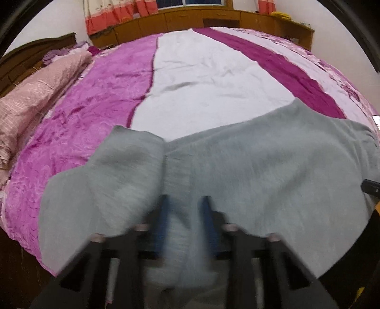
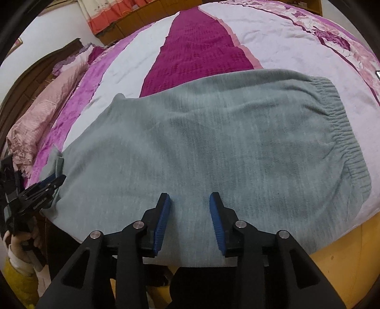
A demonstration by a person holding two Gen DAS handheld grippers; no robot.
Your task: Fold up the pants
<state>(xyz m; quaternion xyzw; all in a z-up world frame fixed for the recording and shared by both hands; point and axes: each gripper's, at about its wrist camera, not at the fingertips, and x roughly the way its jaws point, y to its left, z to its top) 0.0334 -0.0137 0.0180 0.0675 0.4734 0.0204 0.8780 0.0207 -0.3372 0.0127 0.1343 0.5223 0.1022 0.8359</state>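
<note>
The grey sweatpants (image 2: 213,142) lie flat across the near edge of the bed, a soft, fuzzy knit folded into one broad, rounded slab. Their gathered elastic waistband (image 2: 342,133) forms the puckered right end.

The right gripper (image 2: 190,209) is released. Its two ribbed blue pads (image 2: 163,221) stand apart just above the near hem of the sweatpants, with cloth visible between them but not pressed.

The left gripper (image 2: 60,179) sits at the left end of the sweatpants. Seen from the right wrist, its black fingers come together on a small upturned flap of the knit. Its own view is blurred (motion smear), but a bunched ridge of grey cloth fills the space between its pads (image 1: 163,221), so it reads as clenched on the sweatpants (image 1: 261,166). A hand (image 2: 16,242) with a yellow sleeve (image 2: 19,280) grips its handle.

Under the sweatpants lies a bedspread (image 1: 201,83) in long stripes: shiny embossed pink satin, plain white cotton and waffle-textured magenta. Left of the sweatpants lies a crinkled dusty-pink quilt roll (image 1: 35,99). Beyond them, past the far side of the bed, are low wooden cabinets (image 1: 190,21) and a cream-and-coral curtain (image 1: 114,14).
</note>
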